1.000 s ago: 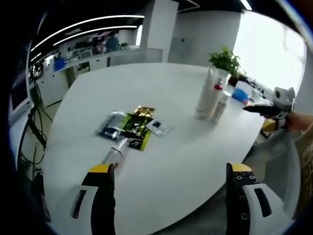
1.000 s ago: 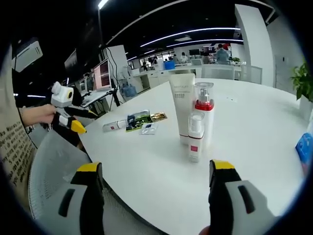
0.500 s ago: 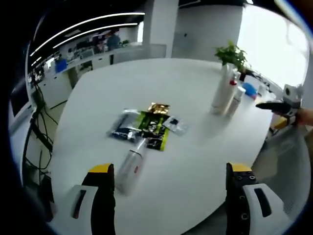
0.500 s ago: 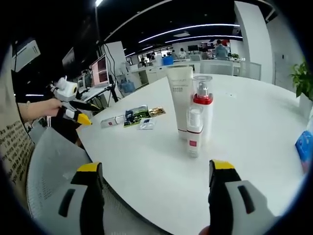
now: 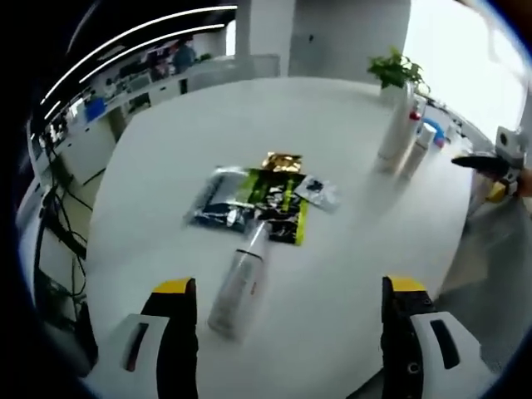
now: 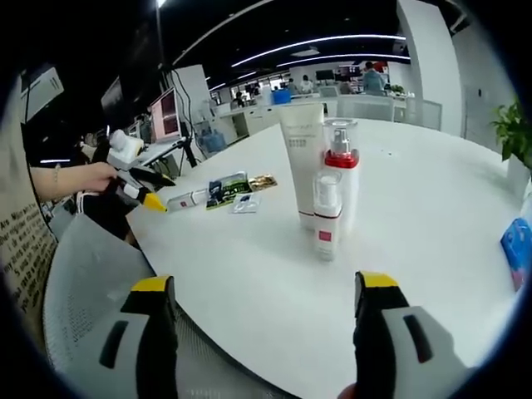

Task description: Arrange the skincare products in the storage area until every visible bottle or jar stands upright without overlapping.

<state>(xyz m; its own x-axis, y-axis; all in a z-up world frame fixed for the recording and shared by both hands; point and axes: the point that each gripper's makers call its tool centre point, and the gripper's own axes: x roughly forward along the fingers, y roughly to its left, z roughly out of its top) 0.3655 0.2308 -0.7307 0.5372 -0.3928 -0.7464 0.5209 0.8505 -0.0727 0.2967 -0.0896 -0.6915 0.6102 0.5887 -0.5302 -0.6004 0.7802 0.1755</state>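
A white bottle [image 5: 240, 283] lies on its side on the white table [image 5: 166, 141], just ahead of my open left gripper [image 5: 289, 287] and nearer its left jaw. It touches a spread of flat sachets [image 5: 253, 198]. At the table's far right stand a tall white tube [image 6: 302, 160], a pump bottle with a red collar [image 6: 342, 170] and a small white bottle [image 6: 326, 214], all upright and close together. My right gripper [image 6: 266, 283] is open, short of the table edge, facing them. The lying bottle [image 6: 184, 199] and left gripper [image 6: 148, 197] also appear in the right gripper view.
A potted plant [image 5: 397, 69] stands behind the upright bottles [image 5: 397, 126]. A blue item [image 6: 517, 248] lies at the table's right edge. A hand [image 6: 91, 177] holds the left gripper. Desks, monitors and people fill the office behind.
The left gripper has moved forward over the table edge, so the lying bottle now sits close in front of its jaws. The right gripper has barely shifted.
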